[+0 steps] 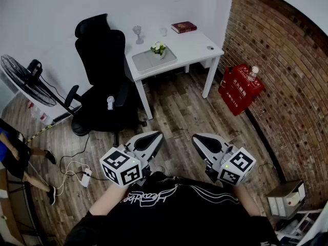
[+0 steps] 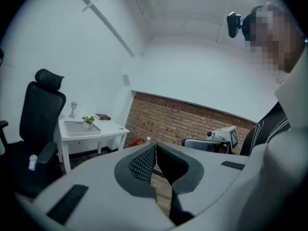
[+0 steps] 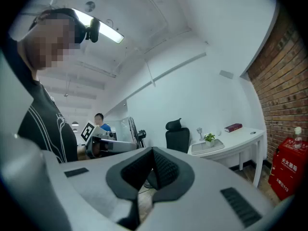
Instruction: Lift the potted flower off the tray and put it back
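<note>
The lift has not yet been begun: the potted flower (image 1: pixel 158 49) is seen standing on the grey tray (image 1: pixel 145 61) on the white desk (image 1: pixel 197 46), well apart from both grippers, with the black office chair (image 1: pixel 102 70) just beside the desk on its left. For the step in hand, the approach, the desk would best be neared from its open front side, clear of the chair. One gripper's jaws would need to be parted before the pot is reached, so that the pot and not the leaves is taken between the pads. The pot appears to sit toward the tray's far edge, though it is too small here for that to be said with certainty. The left gripper (image 1: pixel 154 137) and the right gripper (image 1: pixel 201 139) are held close in front of the body, side by side, pointed roughly level toward the desk. Each pair of jaws is pressed together at the tips, with nothing between them.
</note>
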`<state>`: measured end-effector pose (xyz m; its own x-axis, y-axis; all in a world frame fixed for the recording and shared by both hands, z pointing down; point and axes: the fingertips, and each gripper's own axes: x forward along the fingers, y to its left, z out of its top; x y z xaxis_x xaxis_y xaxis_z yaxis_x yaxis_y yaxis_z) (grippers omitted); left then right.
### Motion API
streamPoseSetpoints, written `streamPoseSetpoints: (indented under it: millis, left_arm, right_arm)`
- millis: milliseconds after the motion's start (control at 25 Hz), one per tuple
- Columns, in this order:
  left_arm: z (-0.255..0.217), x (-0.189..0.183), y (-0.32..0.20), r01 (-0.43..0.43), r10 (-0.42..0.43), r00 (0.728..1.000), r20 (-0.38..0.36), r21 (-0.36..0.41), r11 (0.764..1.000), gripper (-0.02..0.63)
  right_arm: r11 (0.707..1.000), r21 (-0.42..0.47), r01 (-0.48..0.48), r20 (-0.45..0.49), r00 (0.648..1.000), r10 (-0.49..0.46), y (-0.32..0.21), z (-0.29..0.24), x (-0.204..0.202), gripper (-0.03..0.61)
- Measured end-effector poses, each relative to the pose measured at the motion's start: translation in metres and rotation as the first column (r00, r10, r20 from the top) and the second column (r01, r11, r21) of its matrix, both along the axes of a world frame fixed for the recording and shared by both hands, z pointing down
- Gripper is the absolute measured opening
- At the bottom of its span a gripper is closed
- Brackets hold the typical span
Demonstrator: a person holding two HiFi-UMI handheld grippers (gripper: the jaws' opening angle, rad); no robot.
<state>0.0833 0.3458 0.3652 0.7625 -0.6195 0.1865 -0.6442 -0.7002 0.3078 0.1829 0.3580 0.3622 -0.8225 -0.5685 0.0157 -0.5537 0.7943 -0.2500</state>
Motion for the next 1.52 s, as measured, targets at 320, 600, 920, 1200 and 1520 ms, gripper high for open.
streamPoseSetpoints:
  millis: [320,600,920,1200,1520]
  left_arm:
    - [0.007,-0.001,-0.006,0.002,-0.002,1.0,0.01,-0.007,1.0,0.034]
    - [0.021,-0.019,-0.018,0.044,-0.044,0.999,0.006,-0.041,0.998,0.034]
    - [0.039,-0.051,-0.059,0.078,-0.079,0.997,-0.008,-0.076,0.994,0.034]
    - [0.062,-0.087,-0.141,0.08,-0.083,0.996,-0.024,-0.128,0.989,0.034]
    - [0.064,-0.135,-0.269,0.022,-0.025,1.0,-0.016,-0.168,0.986,0.034]
  right_arm:
    - [1.0,0.0,-0.015,0.006,1.0,0.015,-0.007,0.007,0.004,0.0]
    - [0.997,0.022,-0.076,0.037,0.996,0.075,-0.031,0.009,0.003,0.031]
    - [0.993,0.002,-0.114,-0.009,0.993,0.114,-0.084,0.026,-0.018,0.259]
    - [0.989,-0.036,-0.144,-0.058,0.988,0.142,-0.166,0.047,-0.046,0.365]
    - [0.973,-0.078,-0.215,-0.091,0.974,0.208,-0.284,0.06,-0.087,0.418]
